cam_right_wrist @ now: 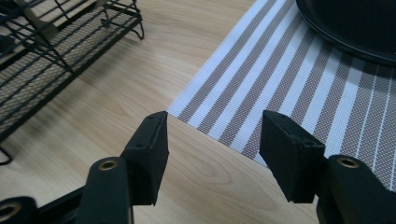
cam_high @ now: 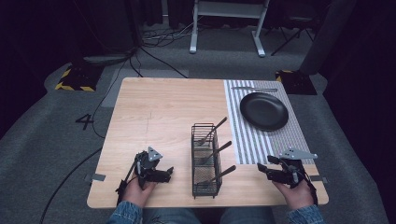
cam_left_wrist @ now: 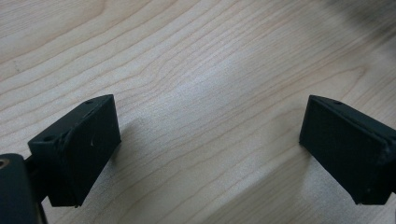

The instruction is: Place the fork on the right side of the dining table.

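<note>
A black wire basket [cam_high: 206,161] stands on the wooden table [cam_high: 159,112] near its front edge, with three dark-handled utensils [cam_high: 223,147] leaning in it. To its right, a black plate [cam_high: 264,110] rests on a striped placemat [cam_high: 289,135]. My left gripper [cam_high: 169,172] is held low at the front left of the basket; its jaws are open over bare wood [cam_left_wrist: 210,149]. My right gripper [cam_high: 265,164] hovers at the front right, open and holding nothing [cam_right_wrist: 215,140], above the placemat's near corner [cam_right_wrist: 289,79]. The basket [cam_right_wrist: 51,51] and the plate [cam_right_wrist: 355,23] lie beyond it.
A piece of silver cutlery [cam_high: 254,88] lies on the placemat behind the plate. Cables run across the grey floor past the table's left side, and a white desk frame [cam_high: 229,18] stands behind.
</note>
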A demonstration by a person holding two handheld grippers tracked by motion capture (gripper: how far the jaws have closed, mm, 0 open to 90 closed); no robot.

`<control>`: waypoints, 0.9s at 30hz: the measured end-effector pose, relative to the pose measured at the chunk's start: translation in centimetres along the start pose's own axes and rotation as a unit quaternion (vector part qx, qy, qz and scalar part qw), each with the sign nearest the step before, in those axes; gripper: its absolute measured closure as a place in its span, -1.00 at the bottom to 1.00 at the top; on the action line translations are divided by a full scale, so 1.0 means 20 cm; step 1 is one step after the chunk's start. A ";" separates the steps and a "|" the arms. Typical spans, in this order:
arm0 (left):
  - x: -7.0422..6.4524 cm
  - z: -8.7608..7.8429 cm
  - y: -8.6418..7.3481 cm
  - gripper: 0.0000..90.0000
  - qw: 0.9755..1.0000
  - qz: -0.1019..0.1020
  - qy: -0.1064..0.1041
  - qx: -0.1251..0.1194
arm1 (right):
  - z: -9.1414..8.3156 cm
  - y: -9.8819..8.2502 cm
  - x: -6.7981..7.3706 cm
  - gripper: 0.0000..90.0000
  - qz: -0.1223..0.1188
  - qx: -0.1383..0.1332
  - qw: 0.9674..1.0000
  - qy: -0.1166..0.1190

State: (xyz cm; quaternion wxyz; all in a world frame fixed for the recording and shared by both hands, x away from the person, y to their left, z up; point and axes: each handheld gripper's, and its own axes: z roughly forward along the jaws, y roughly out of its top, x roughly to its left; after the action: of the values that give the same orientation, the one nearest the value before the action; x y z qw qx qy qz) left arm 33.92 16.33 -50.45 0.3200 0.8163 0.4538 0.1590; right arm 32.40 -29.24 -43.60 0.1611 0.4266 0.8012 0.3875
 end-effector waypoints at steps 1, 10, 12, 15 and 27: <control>0.00 0.00 0.00 -0.89 1.000 0.000 0.000 0.000 | -0.01 0.01 0.01 -0.06 -0.002 0.001 1.000 0.002; 0.00 0.00 0.00 -0.88 1.000 0.003 0.001 0.000 | -0.13 0.12 0.10 0.00 -0.012 -0.018 0.999 0.024; 0.00 0.00 0.00 -0.88 1.000 0.003 0.001 0.000 | -0.14 0.13 0.12 0.01 -0.015 -0.018 0.999 0.025; 0.00 -0.01 -0.01 -0.88 1.000 0.004 -0.001 0.001 | -0.17 0.16 0.15 0.02 -0.025 -0.023 0.999 0.033; -0.01 -0.01 -0.01 -0.88 1.000 0.004 -0.002 0.000 | -0.23 0.25 0.23 0.06 -0.033 -0.029 0.997 0.060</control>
State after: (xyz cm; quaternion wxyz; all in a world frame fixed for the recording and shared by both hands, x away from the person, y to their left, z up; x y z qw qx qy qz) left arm 33.63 16.35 -50.46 0.3207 0.8183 0.4498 0.1586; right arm 29.74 -26.04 -36.55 0.1376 0.3715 0.8115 0.4295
